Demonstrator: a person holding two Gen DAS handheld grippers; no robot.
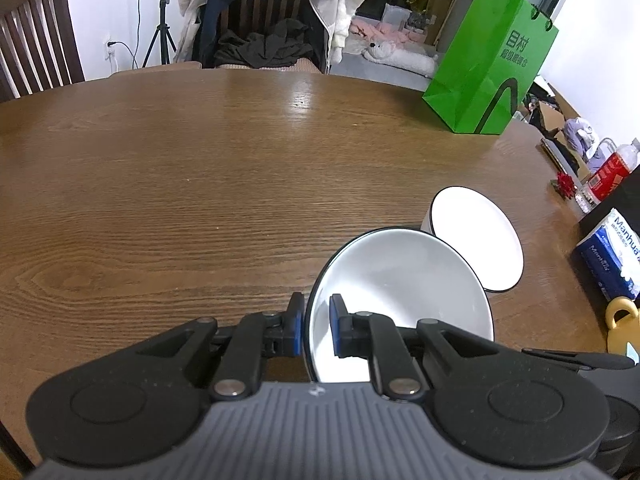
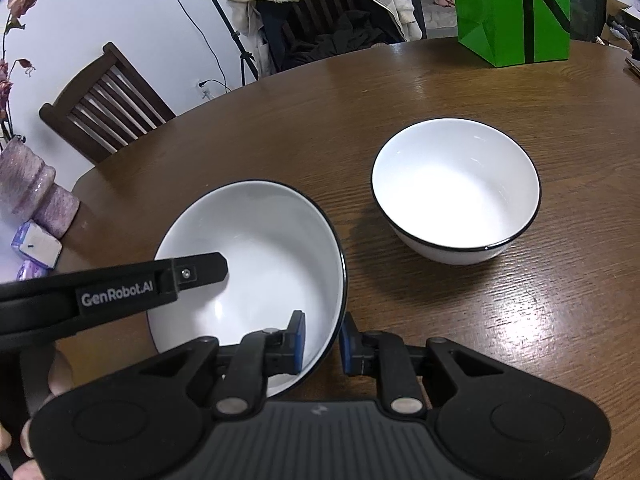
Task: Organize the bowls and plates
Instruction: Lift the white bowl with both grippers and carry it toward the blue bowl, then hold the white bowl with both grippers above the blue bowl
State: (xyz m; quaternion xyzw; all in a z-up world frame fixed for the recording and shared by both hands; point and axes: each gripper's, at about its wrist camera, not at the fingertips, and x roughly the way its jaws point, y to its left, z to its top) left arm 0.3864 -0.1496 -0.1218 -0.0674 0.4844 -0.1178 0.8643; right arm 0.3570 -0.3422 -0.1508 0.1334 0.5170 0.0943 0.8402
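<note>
Both grippers clamped on one white, black-rimmed held bowl (image 2: 256,264): left gripper (image 1: 316,326) pinching its left rim, right gripper (image 2: 322,344) pinching its right rim, one pad inside and one outside each. Second bowl (image 2: 456,188) upright on wooden table (image 1: 180,168), near the held one, to its right, apart. Broad bare tabletop ahead and left; green bag (image 1: 492,64) by far right edge.

left gripper (image 1: 316,326): clamped on rim of near bowl (image 1: 400,280), one pad inside, one outside | second bowl (image 1: 480,236): beyond jaws, right, partly hidden by near bowl | green bag (image 1: 492,64): far right on table (image 1: 180,180)
</note>
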